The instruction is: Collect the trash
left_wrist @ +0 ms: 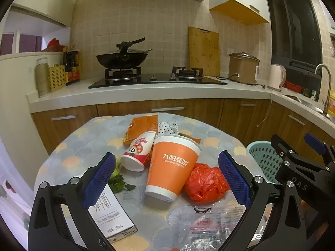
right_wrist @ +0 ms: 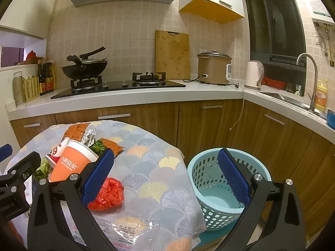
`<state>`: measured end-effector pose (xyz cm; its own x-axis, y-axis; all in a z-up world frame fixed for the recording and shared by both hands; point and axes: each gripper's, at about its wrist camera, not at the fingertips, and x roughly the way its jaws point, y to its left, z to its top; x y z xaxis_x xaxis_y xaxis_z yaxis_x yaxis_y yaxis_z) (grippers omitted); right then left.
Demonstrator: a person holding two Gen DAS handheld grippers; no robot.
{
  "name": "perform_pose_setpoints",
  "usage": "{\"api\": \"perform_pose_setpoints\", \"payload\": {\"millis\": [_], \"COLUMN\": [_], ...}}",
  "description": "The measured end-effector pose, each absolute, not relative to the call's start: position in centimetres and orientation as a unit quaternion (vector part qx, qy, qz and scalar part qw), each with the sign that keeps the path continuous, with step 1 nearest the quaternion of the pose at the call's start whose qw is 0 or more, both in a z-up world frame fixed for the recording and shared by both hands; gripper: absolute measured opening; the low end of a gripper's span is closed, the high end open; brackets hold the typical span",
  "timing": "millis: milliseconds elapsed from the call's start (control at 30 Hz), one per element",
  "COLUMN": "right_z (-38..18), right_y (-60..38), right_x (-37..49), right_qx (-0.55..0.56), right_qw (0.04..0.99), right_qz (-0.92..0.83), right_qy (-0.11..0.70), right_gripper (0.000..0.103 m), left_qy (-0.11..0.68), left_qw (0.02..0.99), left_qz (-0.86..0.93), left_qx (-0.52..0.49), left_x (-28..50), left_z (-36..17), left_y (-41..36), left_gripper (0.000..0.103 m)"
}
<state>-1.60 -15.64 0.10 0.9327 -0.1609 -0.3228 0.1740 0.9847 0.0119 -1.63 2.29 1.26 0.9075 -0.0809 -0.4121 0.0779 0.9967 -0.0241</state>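
Both hand-held grippers (ribbed blue pads) gape empty; glossy orange paper cup [left_wrist: 172, 167] beside crinkled red bag [left_wrist: 206, 185].

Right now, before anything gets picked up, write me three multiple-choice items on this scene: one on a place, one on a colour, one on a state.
1. Where does the laundry-style basket stand?
A. On the table
B. Off the table's right edge, lower down
C. On the counter

2. What colour is the crumpled plastic bag beside the large cup?
A. Red
B. Green
C. White

3. How is the left hand-held gripper?
A. Shut on the cup
B. Shut on the milk carton
C. Open, holding nothing

Answers:
1. B, the right wrist view shows it below the tablecloth edge.
2. A, it shows red in both views.
3. C, its blue pads stand wide apart either side of the cup, touching nothing.
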Motion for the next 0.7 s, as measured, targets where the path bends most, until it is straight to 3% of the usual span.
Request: {"api": "perform_pose_setpoints", "payload": {"millis": [700], "right_z": [0.18], "right_y": [-15.83], "right_x": [-2.24], "right_qx": [0.024], "right_qw": [0.984], "right_qz": [-0.081], "right_qy": [0.16], "right_gripper": [0.095], "left_qy": [0.2], "left_qw": [0.979], "left_qz": [-0.038], "left_qx": [-0.015], "left_x": [-2.55], "left_z": [1.69], "left_y": [3.16], "left_gripper": [0.095]}}
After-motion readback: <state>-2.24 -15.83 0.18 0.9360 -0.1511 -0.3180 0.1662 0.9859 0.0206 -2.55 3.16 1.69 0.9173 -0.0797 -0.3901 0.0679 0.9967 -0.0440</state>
